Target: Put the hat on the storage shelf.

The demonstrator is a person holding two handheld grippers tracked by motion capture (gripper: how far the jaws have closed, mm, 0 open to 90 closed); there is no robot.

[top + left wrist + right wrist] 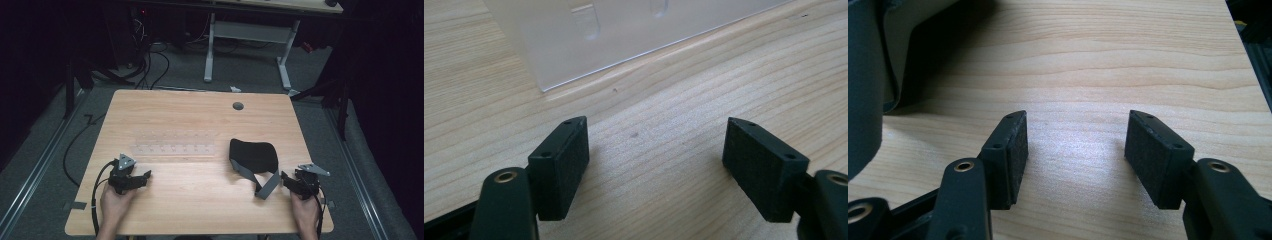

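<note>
One black pouch (253,154), one clear rack (172,149); left gripper (142,177), right gripper (286,179): jaws wide, empty.

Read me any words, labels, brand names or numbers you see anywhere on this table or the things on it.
No readable text in any view.
Clear plastic rack with a row of slots: no print visible.
Black padded pouch with grey straps: no label or logo visible.
Light wooden table: only wood grain and a round grey grommet.
Left gripper and right gripper: plain black pads, no markings.
</note>
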